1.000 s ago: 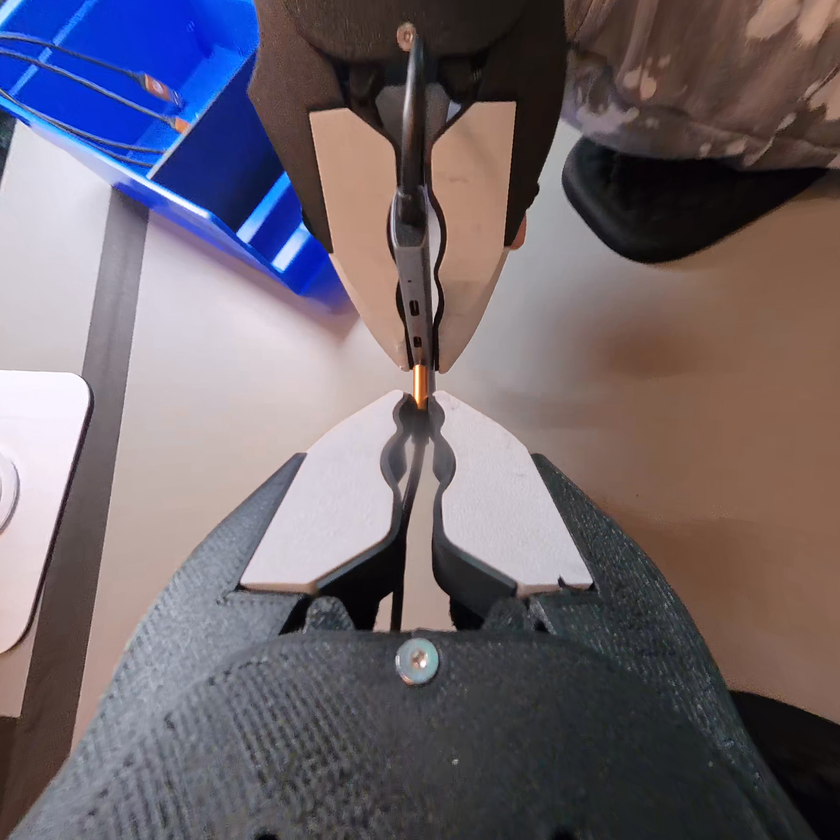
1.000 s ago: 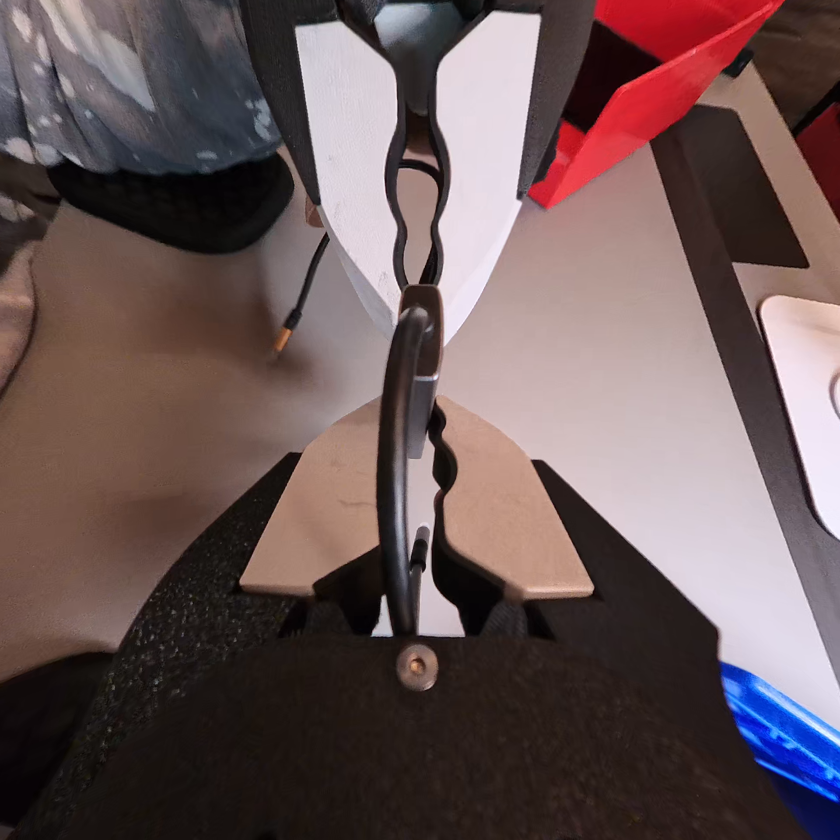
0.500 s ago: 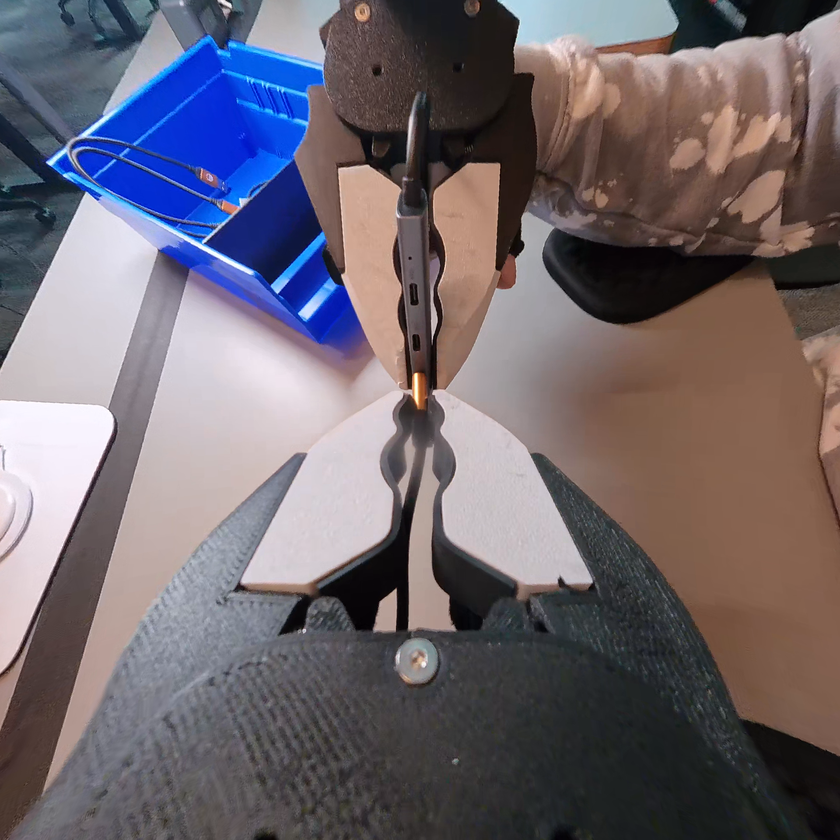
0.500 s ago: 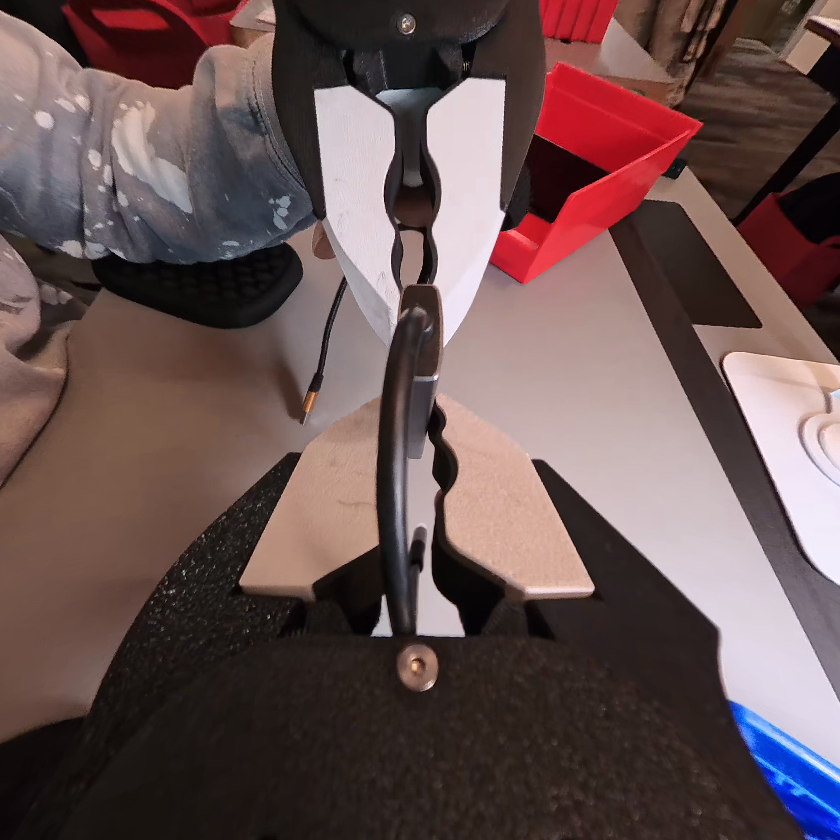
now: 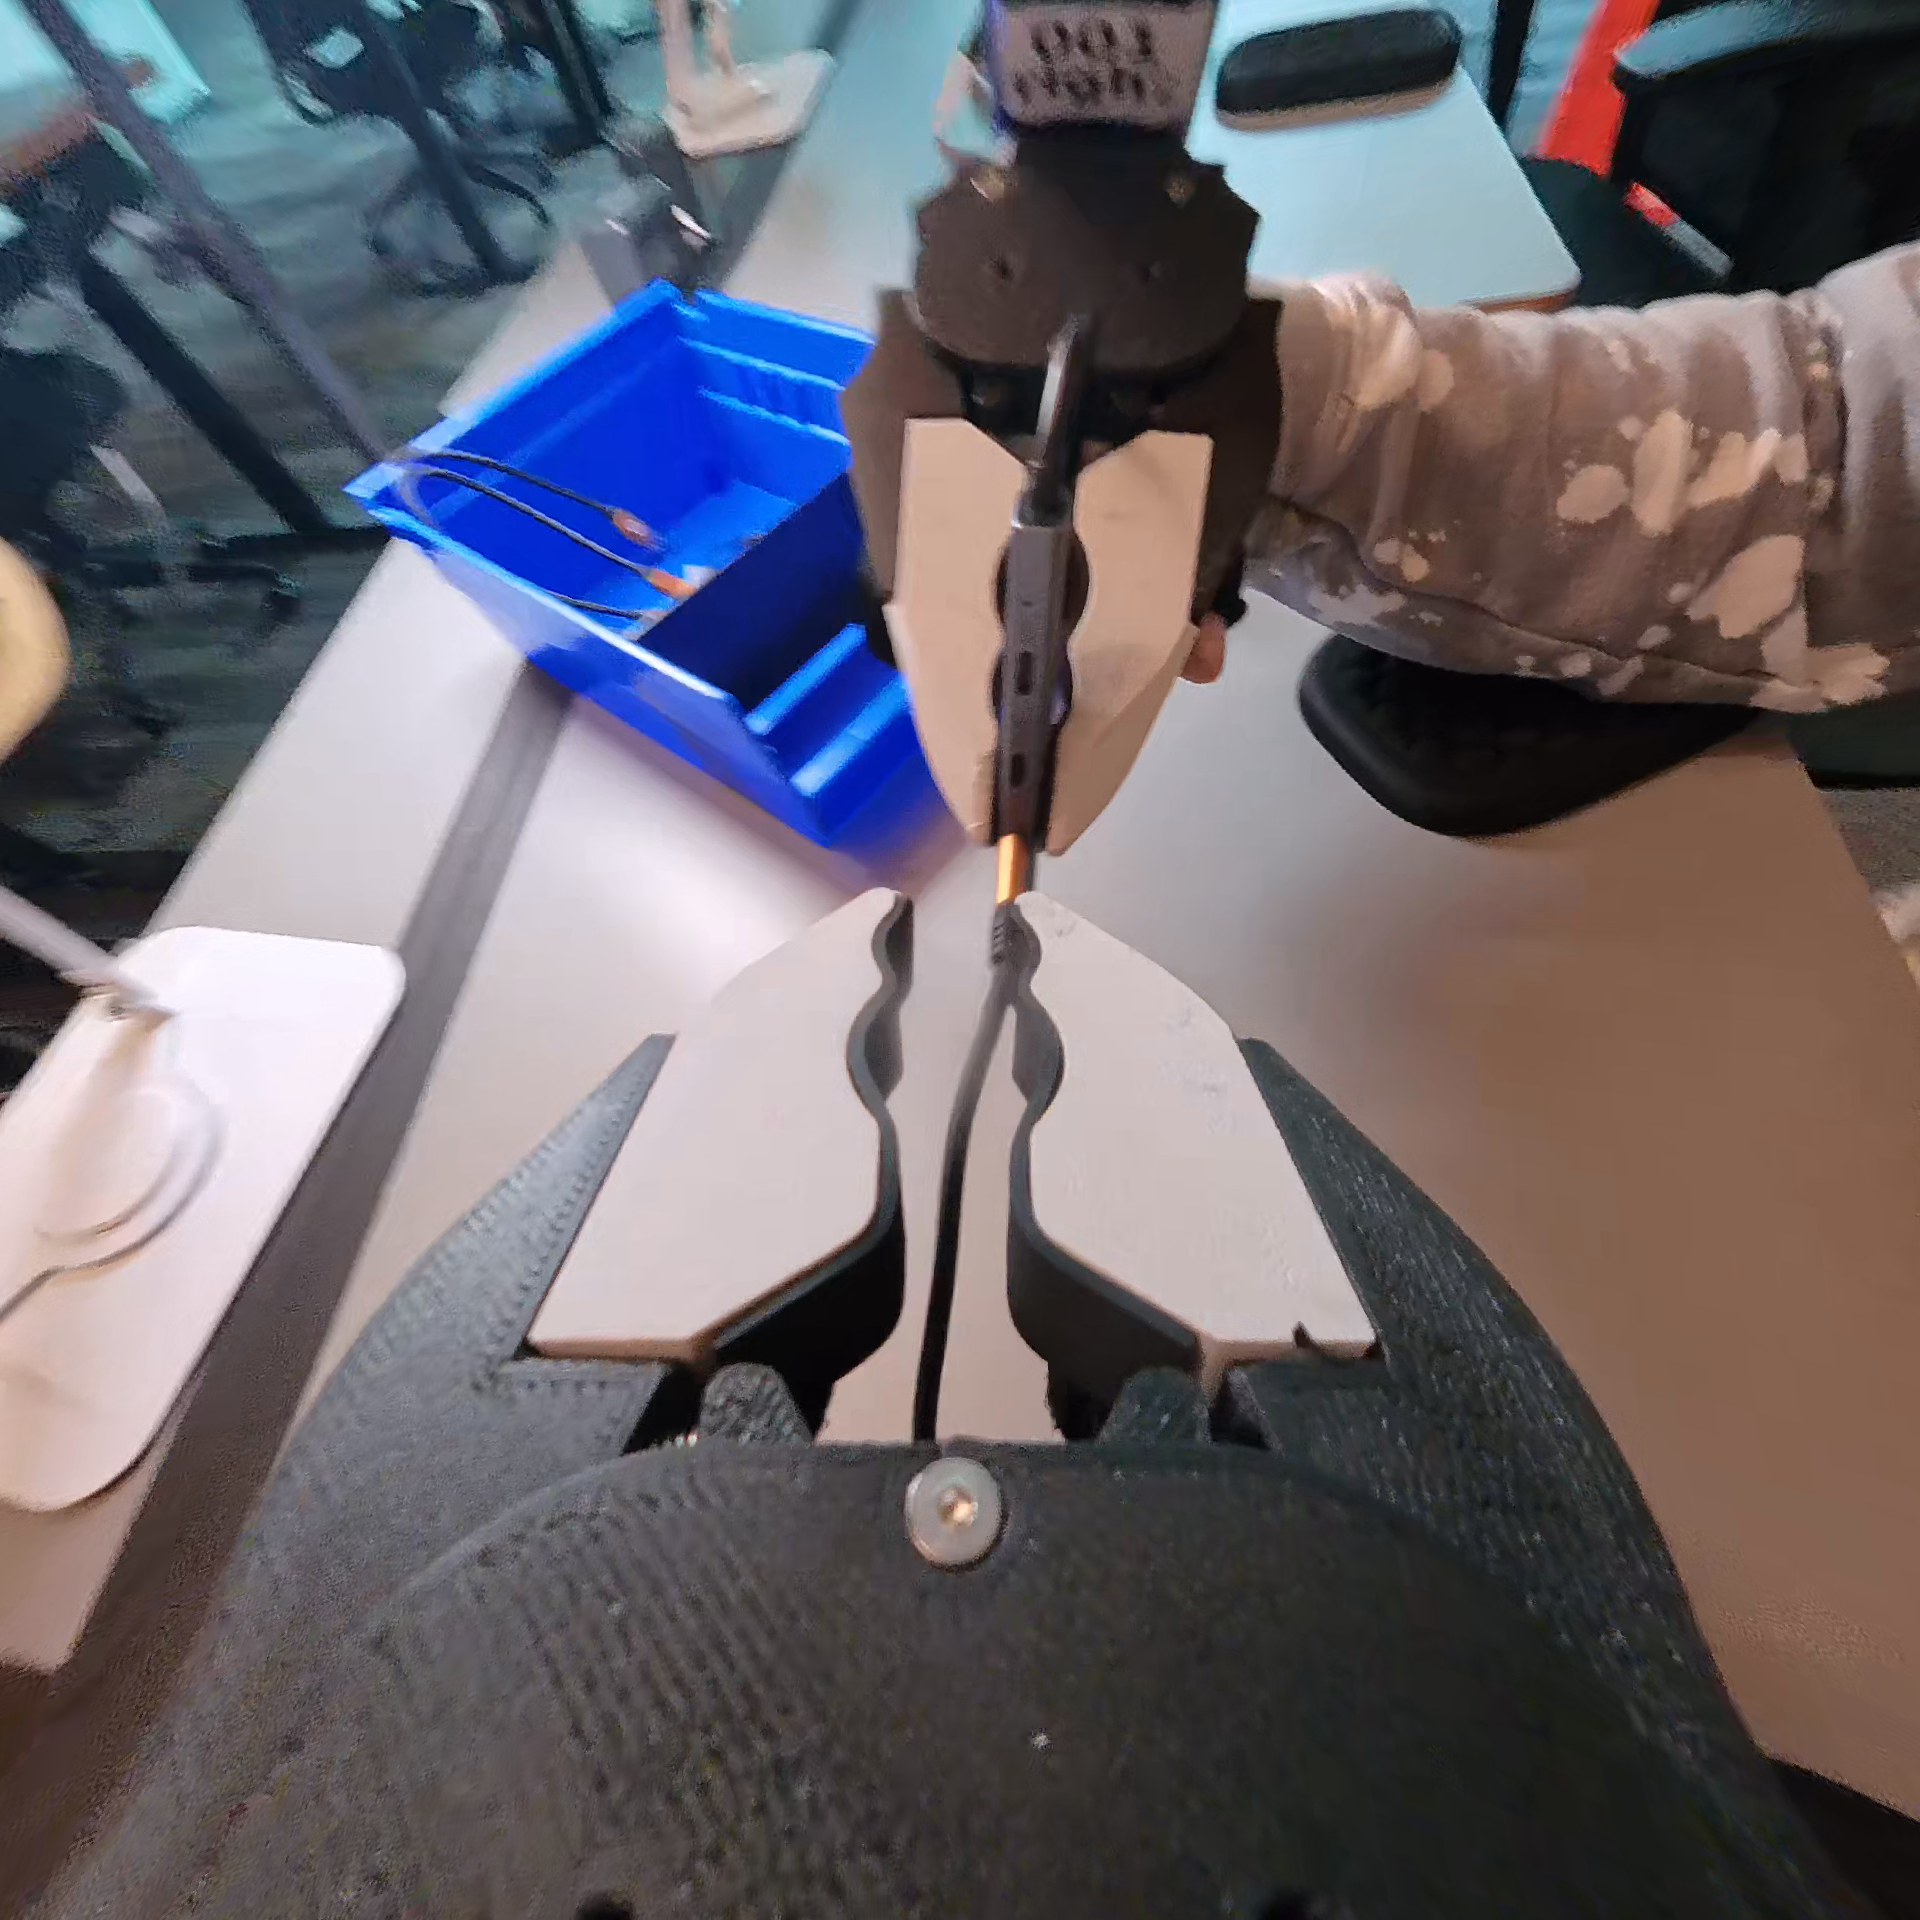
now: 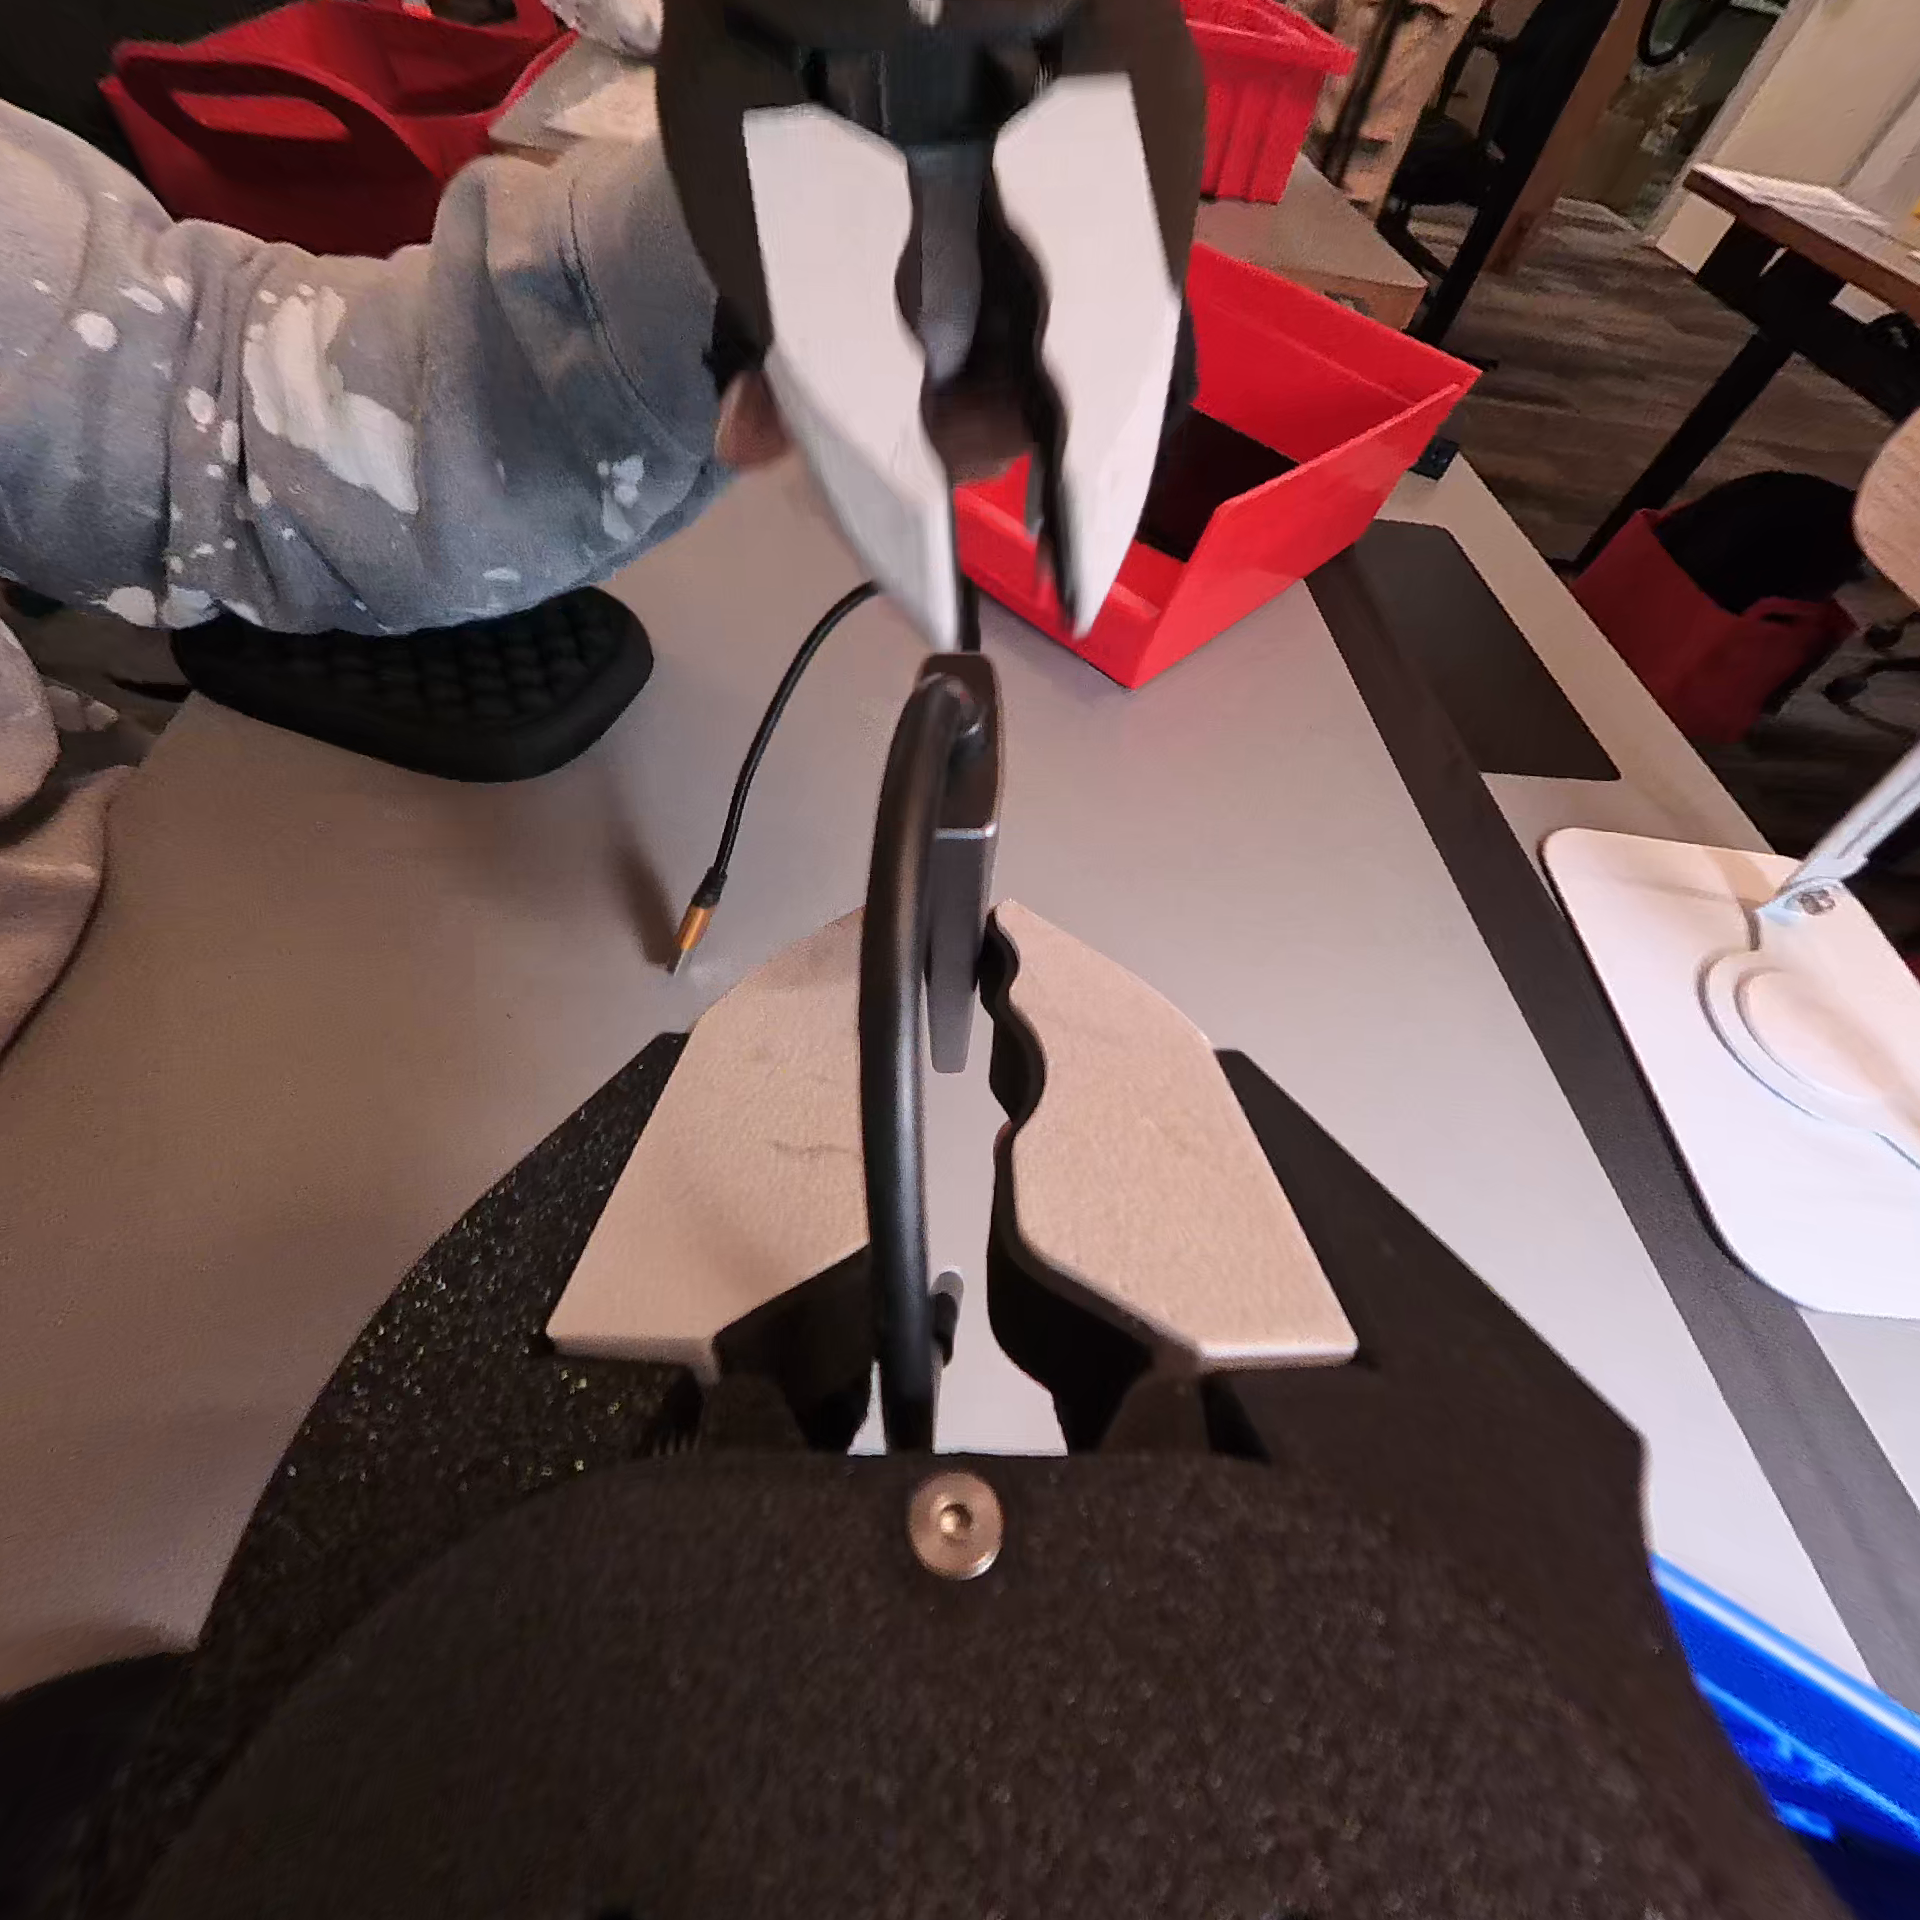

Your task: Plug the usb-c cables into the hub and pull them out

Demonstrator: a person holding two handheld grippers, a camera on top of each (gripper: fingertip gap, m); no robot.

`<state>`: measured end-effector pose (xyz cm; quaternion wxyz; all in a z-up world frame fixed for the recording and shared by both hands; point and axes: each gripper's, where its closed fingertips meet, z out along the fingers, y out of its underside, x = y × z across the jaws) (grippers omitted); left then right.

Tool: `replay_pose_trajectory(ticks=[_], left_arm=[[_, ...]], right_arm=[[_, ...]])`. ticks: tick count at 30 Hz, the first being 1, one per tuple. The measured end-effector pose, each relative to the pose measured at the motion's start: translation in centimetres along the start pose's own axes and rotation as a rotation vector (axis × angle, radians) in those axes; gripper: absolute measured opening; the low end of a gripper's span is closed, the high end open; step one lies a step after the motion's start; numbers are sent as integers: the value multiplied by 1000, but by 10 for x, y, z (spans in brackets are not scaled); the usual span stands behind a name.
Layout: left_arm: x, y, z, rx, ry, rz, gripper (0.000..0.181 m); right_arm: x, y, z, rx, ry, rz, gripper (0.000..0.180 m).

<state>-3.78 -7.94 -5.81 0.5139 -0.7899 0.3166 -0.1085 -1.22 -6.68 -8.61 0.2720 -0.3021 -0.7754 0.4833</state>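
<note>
One cable [image 5: 971, 1091] is plugged into the hub [image 5: 1027, 665], clamped in the right hand-held gripper [image 5: 1013, 831]; the left hand-held gripper [image 5: 961, 914] is parted, released. Unplugging remains, and more cables [image 5: 540, 509] are waiting in the blue bin [image 5: 727, 665].

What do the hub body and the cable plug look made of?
The hub looks like dark grey metal, probably anodised aluminium: matte sheen, crisp edges, though painted plastic is possible. The plug on the cable has an orange-gold shell with a metallic shine; the cord looks like matte black rubber or plastic.
</note>
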Motion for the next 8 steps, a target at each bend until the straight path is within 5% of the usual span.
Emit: replay_pose_trajectory(ticks=[4,8], left_arm=[[-48,0,-61,25,-175,-62,26],[-111,54,-132,-229,-351,-162,33]], right_arm=[[6,-1,-12,4,26,0,11],[10,-4,-19,-6,61,-19,11]])
